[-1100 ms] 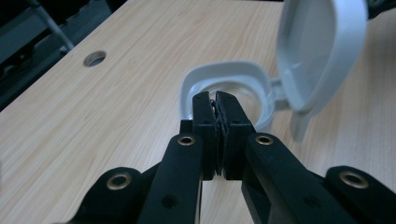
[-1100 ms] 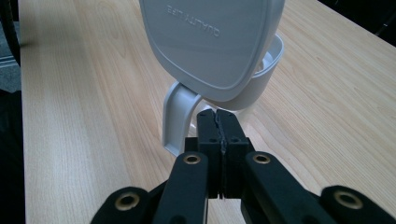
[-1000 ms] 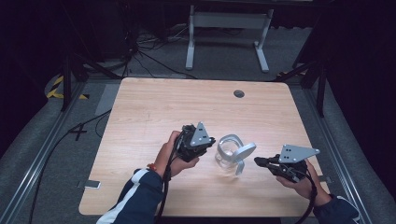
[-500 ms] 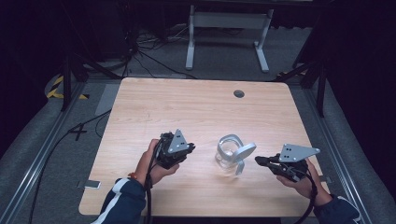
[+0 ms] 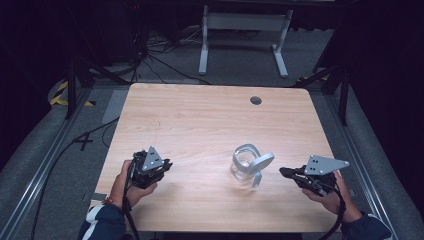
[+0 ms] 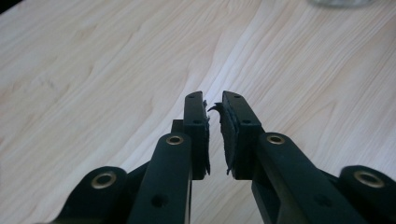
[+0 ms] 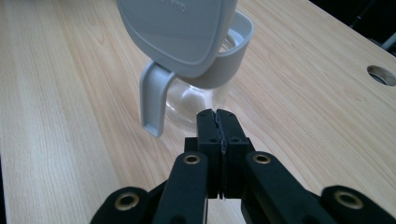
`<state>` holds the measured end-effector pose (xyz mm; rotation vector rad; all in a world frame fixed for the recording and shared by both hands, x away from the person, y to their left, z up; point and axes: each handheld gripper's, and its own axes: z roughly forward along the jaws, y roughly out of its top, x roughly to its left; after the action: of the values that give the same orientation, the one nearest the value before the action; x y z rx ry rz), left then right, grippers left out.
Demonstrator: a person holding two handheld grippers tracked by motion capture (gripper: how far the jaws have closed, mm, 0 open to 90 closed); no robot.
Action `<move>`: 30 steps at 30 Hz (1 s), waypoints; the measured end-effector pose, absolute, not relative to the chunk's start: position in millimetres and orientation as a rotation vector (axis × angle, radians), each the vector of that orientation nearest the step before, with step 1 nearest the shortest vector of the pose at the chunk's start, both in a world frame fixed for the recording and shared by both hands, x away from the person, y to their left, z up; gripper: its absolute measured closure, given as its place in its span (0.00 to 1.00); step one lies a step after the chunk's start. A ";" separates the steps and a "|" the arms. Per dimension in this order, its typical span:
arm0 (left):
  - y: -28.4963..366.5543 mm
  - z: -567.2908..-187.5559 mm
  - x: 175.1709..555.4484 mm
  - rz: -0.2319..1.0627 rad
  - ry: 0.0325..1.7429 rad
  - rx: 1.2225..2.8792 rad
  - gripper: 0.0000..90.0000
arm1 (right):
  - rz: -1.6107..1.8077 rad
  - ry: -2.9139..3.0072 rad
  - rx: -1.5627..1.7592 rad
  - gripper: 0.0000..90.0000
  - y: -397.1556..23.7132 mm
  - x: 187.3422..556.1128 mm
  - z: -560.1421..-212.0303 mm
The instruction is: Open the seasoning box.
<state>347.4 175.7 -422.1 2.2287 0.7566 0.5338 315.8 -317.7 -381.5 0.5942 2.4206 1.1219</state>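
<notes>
We are holding the left gripper (image 5: pixel 167 166) at the lower left of the high view, its jaws just opening to a narrow gap with nothing between them. The right gripper (image 5: pixel 283 171) is sitting at the lower right, jaws pressed together and empty. The glass jug (image 5: pixel 246 164) with its grey lid is standing on the table (image 5: pixel 200 115) at lower centre, just beside the right gripper's tips.

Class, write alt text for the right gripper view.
A clear glass jug with a grey handle and raised grey lid stands on a pale wooden table. The right hand-held gripper, jaws shut and empty, points at its base.
</notes>
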 end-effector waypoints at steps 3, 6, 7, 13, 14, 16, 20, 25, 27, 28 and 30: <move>188.6 -429.8 347.2 0.516 0.782 2.233 0.87 | 1.097 2.416 0.604 1.00 -323.9 314.4 -383.7; 196.6 -436.2 347.1 0.498 0.801 2.219 0.85 | 1.078 2.415 0.617 1.00 -328.6 313.9 -386.2; 198.5 -437.6 347.1 0.498 0.800 2.226 0.84 | 1.070 2.411 0.629 0.99 -332.8 314.7 -388.7; 209.6 -447.5 343.8 0.489 0.839 2.226 0.69 | 1.035 2.388 0.699 0.94 -353.2 317.1 -401.1; 211.2 -449.9 343.9 0.483 0.856 2.236 0.63 | 1.025 2.384 0.719 0.92 -358.9 318.0 -404.2; 214.2 -454.1 344.1 0.465 0.874 2.244 0.56 | 1.039 2.356 0.751 0.85 -370.3 319.6 -410.9; 217.9 -459.4 343.6 0.458 0.907 2.241 0.40 | 1.014 2.342 0.829 0.66 -387.0 321.2 -423.5; 219.5 -468.7 343.2 0.414 0.935 2.236 0.32 | 0.996 2.350 0.893 0.51 -400.6 320.6 -437.9; 219.3 -470.8 342.8 0.409 0.943 2.238 0.28 | 0.972 2.351 0.917 0.48 -403.2 321.3 -441.6; 219.9 -473.0 342.7 0.401 0.940 2.240 0.28 | 0.956 2.353 0.934 0.44 -405.1 322.0 -444.6; 221.0 -475.0 342.0 0.370 0.954 2.227 0.26 | 0.971 2.344 0.987 0.41 -410.1 322.4 -450.1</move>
<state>342.0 221.0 -475.0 2.2274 0.9542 0.3704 322.4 -410.1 -450.1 0.9865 2.3438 0.9707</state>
